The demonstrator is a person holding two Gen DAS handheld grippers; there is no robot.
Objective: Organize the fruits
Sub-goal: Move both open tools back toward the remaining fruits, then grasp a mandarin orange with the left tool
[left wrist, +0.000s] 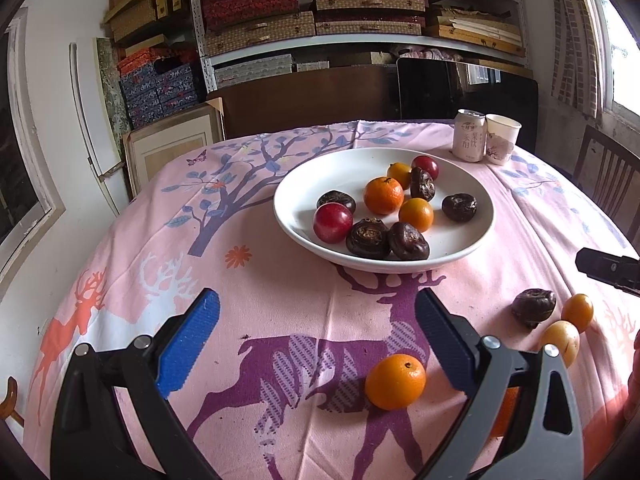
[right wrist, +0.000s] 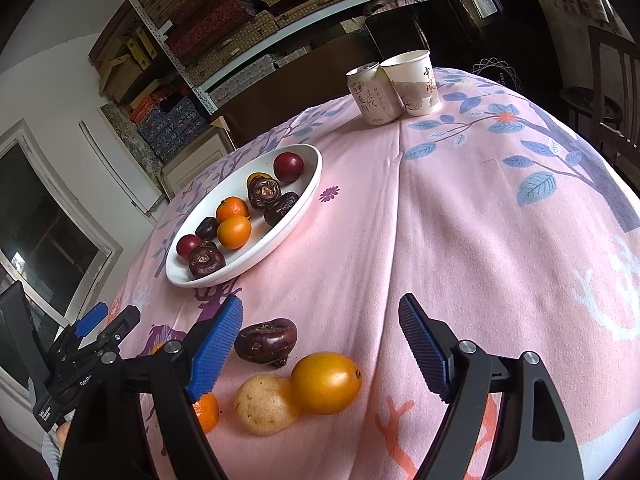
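Plenty of free cloth around both tongs, so there's room to move. The left tongs [left wrist: 318, 340] sit wide open with nothing gripped; a loose mandarin [left wrist: 395, 381] lies on the cloth just inside the right-hand finger, not touched by either pad. Straight ahead of them, well apart, is the white plate [left wrist: 308, 184], set back from the near edge of the surface. The right tongs [right wrist: 320, 348] are spread wide too, holding nothing. Between their fingers lie a dark water chestnut [right wrist: 266, 341], a pale yellow fruit [right wrist: 264, 403] and an orange-yellow one [right wrist: 326, 382], those two touching each other. The left-hand pad is just beside the chestnut.

The surface is covered by a pink tablecloth [right wrist: 460, 220] with purple deer and blue leaves. At the far edge a drink can [right wrist: 374, 94] and paper cup [right wrist: 416, 80] stand touching. Behind are shelves [left wrist: 360, 12] stacked with boxes.

The plate holds red plums, mandarins and dark, wrinkly chestnuts, all loosely mixed
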